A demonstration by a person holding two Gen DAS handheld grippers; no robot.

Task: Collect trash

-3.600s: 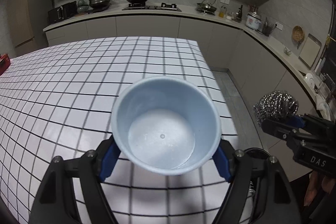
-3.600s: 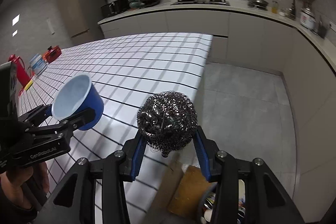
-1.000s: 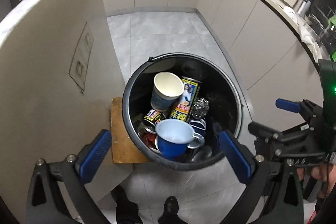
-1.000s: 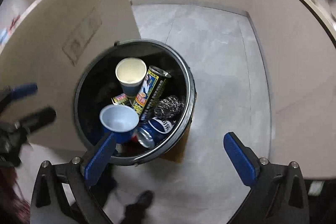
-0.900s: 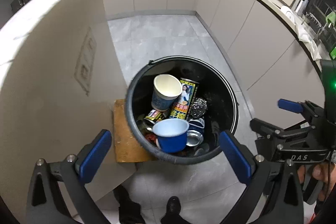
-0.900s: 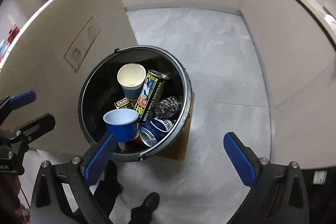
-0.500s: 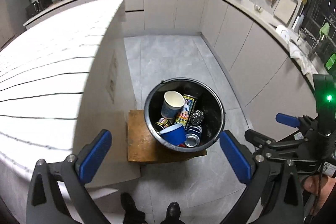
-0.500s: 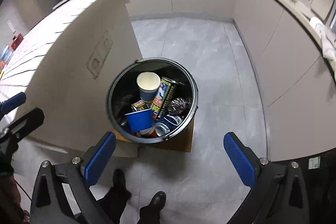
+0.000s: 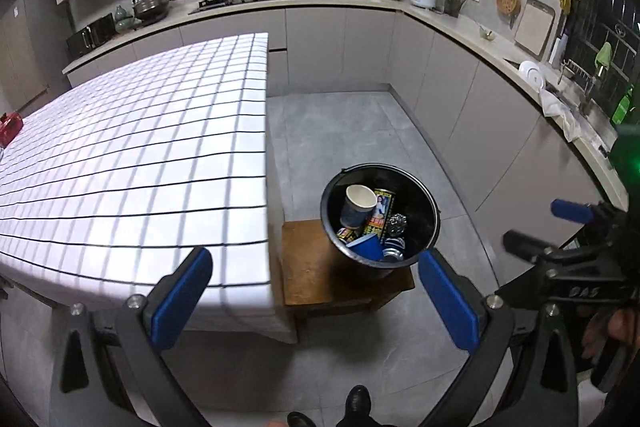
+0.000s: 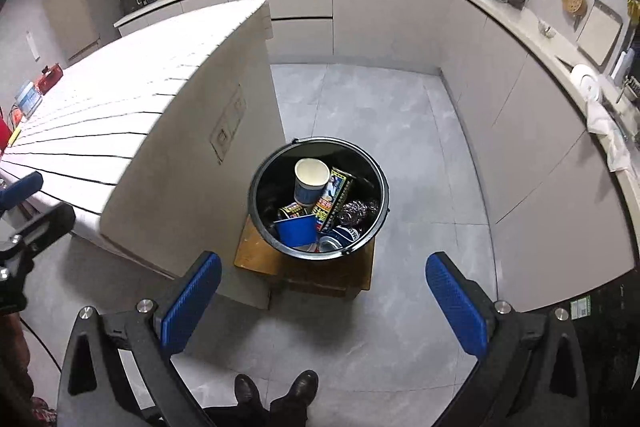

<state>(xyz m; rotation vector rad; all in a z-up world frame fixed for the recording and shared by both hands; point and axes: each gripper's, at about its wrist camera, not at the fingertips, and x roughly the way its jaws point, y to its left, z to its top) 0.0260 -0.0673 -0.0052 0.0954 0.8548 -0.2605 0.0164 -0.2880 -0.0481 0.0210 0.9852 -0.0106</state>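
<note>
While both tongs hang above the kitchen floor, the left tongs [image 9: 316,291] have their blue pads spread wide apart with nothing between them, and the right tongs [image 10: 324,295] are just as wide apart and empty. Below them a black bucket [image 10: 380,187] stands on a low wooden stool [image 10: 256,255], just beside the end of the counter [image 9: 132,155] with its white grid-patterned cloth. The collected trash lies inside the bucket. A blue cup [image 10: 296,230] rests on its side near the front wall, its mouth turned toward the rim. Behind it a paper cup [image 10: 311,175] stands tilted, open end up, and a tall printed can [image 10: 334,197] leans just beside the paper cup. A steel scrubber [image 10: 356,209] sits to the right of that can, against the bucket's wall, and a smaller can [image 10: 292,211] lies between the paper cup and the blue cup. A dark blue can [image 10: 340,237] lies at the front. In the left view the right tongs [image 9: 560,227] appear at the right edge, held in a hand [image 9: 608,331]. The person's dark shoes [image 10: 276,387] show on the grey floor tiles at the bottom edge.
</note>
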